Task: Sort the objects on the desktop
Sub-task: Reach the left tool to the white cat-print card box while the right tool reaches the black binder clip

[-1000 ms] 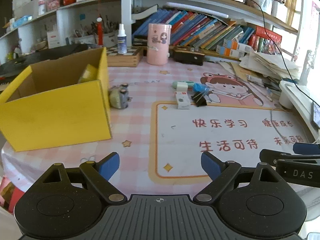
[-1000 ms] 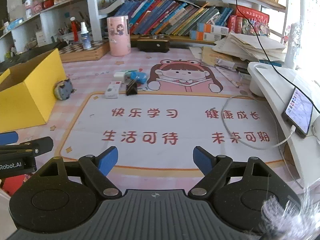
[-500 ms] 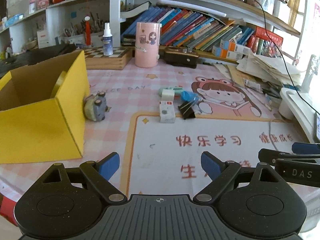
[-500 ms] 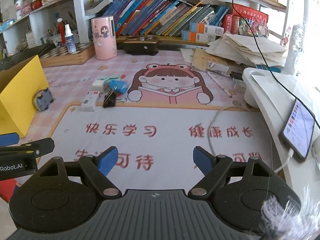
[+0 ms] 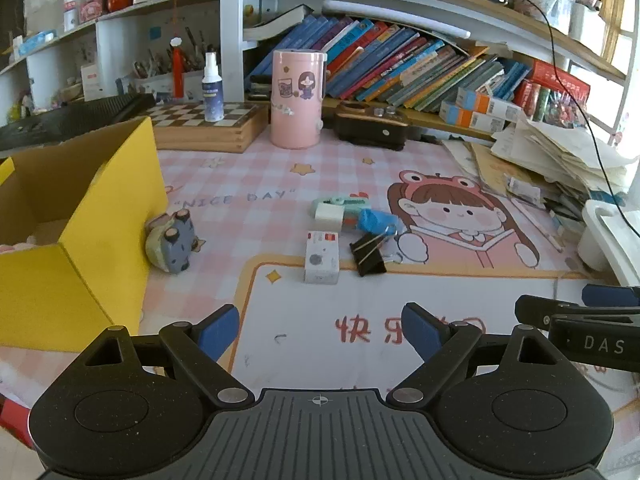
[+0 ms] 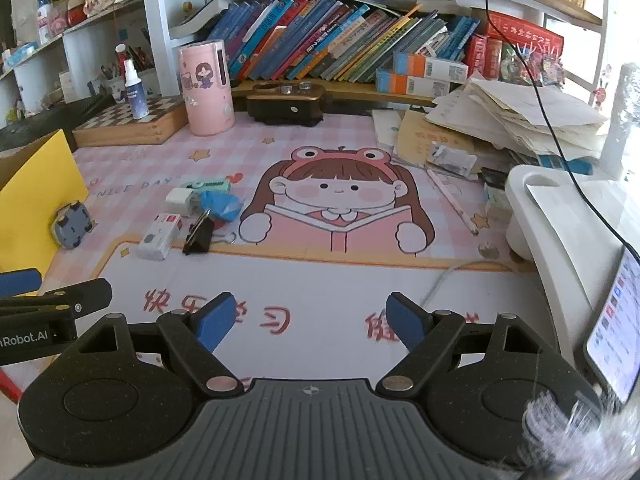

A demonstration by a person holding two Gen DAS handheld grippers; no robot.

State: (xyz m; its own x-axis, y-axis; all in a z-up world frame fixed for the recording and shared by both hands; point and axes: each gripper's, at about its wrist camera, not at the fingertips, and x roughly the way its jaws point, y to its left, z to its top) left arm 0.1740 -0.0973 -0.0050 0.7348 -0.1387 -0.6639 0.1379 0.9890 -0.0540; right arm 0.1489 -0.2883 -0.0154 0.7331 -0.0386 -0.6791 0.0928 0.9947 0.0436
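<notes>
Left wrist view showed the left gripper (image 5: 320, 330) with its blue-padded fingers spread wide and nothing between them, low over the printed desk mat (image 5: 360, 312). Compared with a second earlier, the small clutter ahead looked larger and more central, while the yellow cardboard box (image 5: 76, 240) had slid toward the left edge of the frame. That suggested both grippers had been carried forward toward the loose items, so a first pick seemed close.

The things still to be sorted lay together near the middle of the mat: a small white box (image 5: 322, 257) on the mat's orange border, a black binder clip (image 5: 368, 254) just beside it on the right, and behind them a white eraser (image 5: 330, 212) resting against a mint-green correction tape (image 5: 340, 202) with a crumpled blue object (image 5: 376, 220) next to it. A grey cat-shaped figure (image 5: 172, 242) lay apart from that group, close to the box's front corner. Something pale rested inside the box, though too little of it showed to name.

Right wrist view had the right gripper (image 6: 308, 322) equally spread and empty, pointed over the mat's red lettering, with the cluster off to its left. Judging from this, the left gripper was better lined up on the white box, the nearest item, and sorting had barely begun.
</notes>
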